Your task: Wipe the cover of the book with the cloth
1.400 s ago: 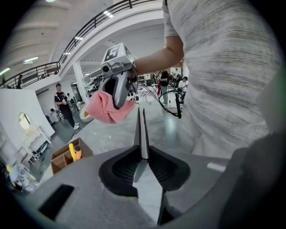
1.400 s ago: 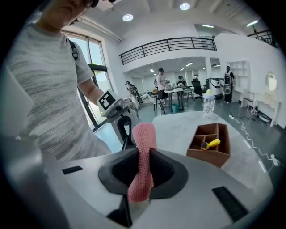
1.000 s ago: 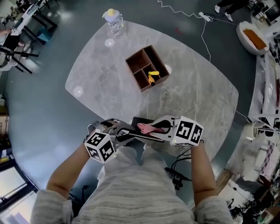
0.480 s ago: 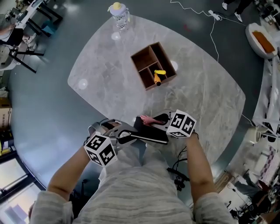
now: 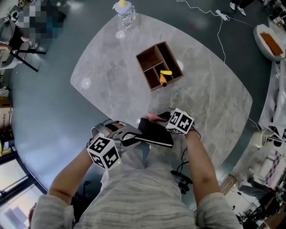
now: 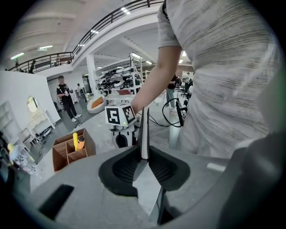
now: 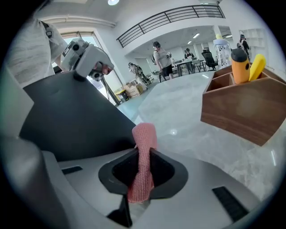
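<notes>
A black book (image 5: 156,133) is held over the near edge of the grey marble table (image 5: 111,85). My left gripper (image 5: 133,137) is shut on the book's left edge; in the left gripper view the book (image 6: 144,127) stands edge-on between the pads of the left gripper (image 6: 142,154). My right gripper (image 5: 157,118) is shut on a pink cloth (image 5: 152,117) at the book's far edge. The right gripper view shows the cloth (image 7: 144,147) pinched upright in the right gripper (image 7: 143,163), beside the black cover (image 7: 76,120).
A brown wooden organiser box (image 5: 158,65) with a yellow and an orange item stands mid-table, also seen as the box (image 7: 243,109) close on the right. A small bottle (image 5: 124,8) stands at the far edge. Cables trail on the floor (image 5: 210,18).
My right gripper has come down and a little left with the pink cloth, to the far edge of the book. The left gripper and the book have stayed put.
</notes>
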Demonstrator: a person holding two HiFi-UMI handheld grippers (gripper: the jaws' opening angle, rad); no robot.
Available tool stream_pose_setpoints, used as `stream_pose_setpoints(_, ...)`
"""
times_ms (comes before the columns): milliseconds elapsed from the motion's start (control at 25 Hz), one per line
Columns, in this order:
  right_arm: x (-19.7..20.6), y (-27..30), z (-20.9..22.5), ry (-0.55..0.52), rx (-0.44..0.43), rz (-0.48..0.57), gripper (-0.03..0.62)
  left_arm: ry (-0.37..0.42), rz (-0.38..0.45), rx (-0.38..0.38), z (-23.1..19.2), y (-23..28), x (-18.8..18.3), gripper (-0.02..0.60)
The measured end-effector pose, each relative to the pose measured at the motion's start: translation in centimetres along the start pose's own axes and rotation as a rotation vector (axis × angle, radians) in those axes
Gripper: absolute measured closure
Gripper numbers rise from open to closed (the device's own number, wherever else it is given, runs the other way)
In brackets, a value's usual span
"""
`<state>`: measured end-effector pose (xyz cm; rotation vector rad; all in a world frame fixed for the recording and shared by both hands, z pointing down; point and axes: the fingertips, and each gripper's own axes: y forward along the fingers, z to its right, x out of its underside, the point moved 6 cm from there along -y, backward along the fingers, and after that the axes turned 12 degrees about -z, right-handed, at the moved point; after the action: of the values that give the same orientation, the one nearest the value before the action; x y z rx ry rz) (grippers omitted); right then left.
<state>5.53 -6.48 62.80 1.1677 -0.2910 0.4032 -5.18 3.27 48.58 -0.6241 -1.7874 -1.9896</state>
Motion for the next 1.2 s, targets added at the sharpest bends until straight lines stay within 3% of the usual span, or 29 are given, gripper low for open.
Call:
stream_pose_setpoints(280,-0.6,-0.7,0.3,0.019,0.036,-0.003,0.537,0.003,-0.006,-0.001,0.0,0.0,0.0,0.502)
stream_pose_setpoints(520,-5.7,-9.4,-4.5,-0.012,-0.103,0.239,0.537,0.004,-0.007,-0.010,0.0,-0.1,0.1,0.503)
stream_pose_setpoints(640,-6.9,-11.7,-6.6,-0.048,-0.183,0.305,0.537,0.007,-0.009,-0.008,0.0,-0.1,0.1,0.503)
stream_pose_setpoints(880,-6.8,-9.7,-7.4,-0.069,-0.291,0.264,0.537,0.001,-0.011,-0.002,0.0,0.0,0.1,0.503)
stream_pose_setpoints(1200,-6.1,-6.2,-5.6,-0.053,-0.319,0.216,0.537,0.000,-0.017,0.003,0.2,0.2,0.1,0.503)
